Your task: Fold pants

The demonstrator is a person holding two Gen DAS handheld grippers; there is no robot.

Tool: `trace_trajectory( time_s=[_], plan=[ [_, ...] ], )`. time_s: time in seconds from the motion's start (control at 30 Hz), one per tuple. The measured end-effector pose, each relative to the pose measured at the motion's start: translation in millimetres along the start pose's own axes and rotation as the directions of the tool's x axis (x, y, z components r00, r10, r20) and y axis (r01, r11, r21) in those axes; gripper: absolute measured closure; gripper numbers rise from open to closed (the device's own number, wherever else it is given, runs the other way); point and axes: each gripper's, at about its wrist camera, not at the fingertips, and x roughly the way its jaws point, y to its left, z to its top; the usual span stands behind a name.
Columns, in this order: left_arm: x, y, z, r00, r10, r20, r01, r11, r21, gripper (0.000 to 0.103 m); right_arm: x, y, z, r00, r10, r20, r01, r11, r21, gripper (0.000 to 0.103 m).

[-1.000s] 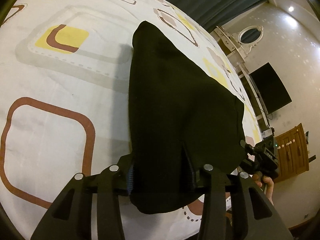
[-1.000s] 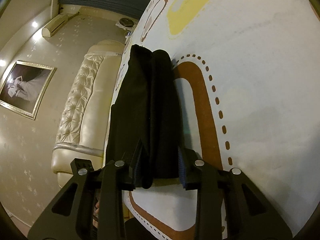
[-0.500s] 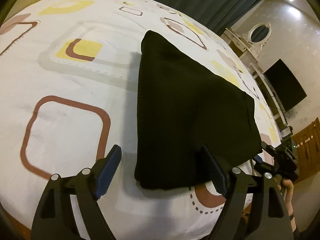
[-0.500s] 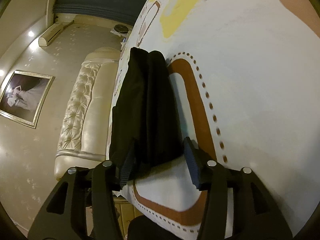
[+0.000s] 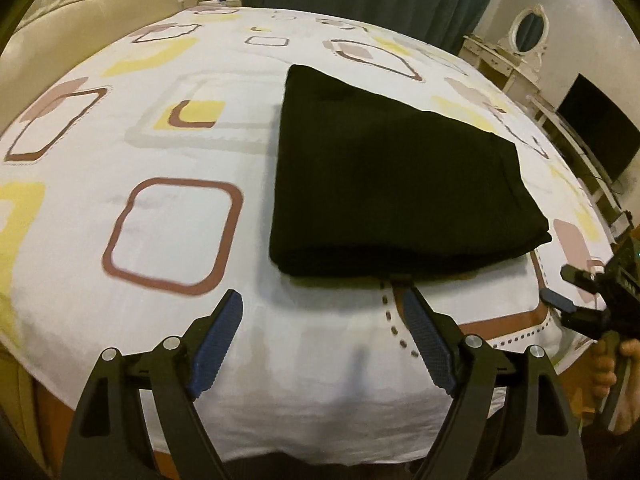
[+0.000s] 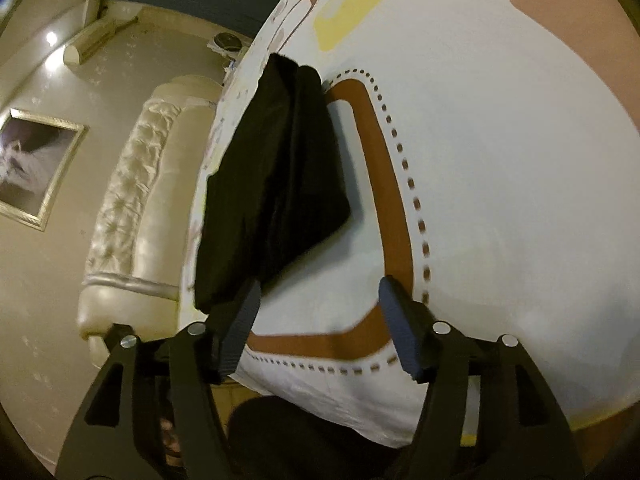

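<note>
The folded black fabric pants (image 5: pixel 384 184) lie flat as a thick stacked bundle on the white bedsheet with brown and yellow rounded-square prints (image 5: pixel 160 152), near its front edge. The left gripper (image 5: pixel 322 312) hovers just short of the bundle's near edge, its blue-padded jaws spread wide and holding nothing. The right gripper (image 6: pixel 316 292) is likewise released, gaping beside the bundle's end, apart from the cloth
</note>
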Motion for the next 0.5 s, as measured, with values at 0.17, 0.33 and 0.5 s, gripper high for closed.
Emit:
trace_trajectory(
  time_s=[0.17,0.33,0.5],
  plan=[
    [-16.6,-5.2,-4.2,0.998,0.044,0.045,-0.044,0.999,-0.001,0.022,-2.2,10.1,-14.7,0.997,-0.080,0.015,0.081,0.995,-0.051,0.036],
    [-25.5,-7.9,-11.5,0.996,0.064,0.064,-0.063,0.998,-0.014,0.018,1.3,33.3,-26.2,0.984,-0.172,0.033,0.175,0.974,-0.143,0.033],
    [-31.6,-15.0,-17.0,0.994,0.080,0.075,-0.082,0.997,0.017,0.017,5.4,58.0,-38.1,0.953,-0.291,0.085,0.303,0.913,-0.275,0.030]
  ],
)
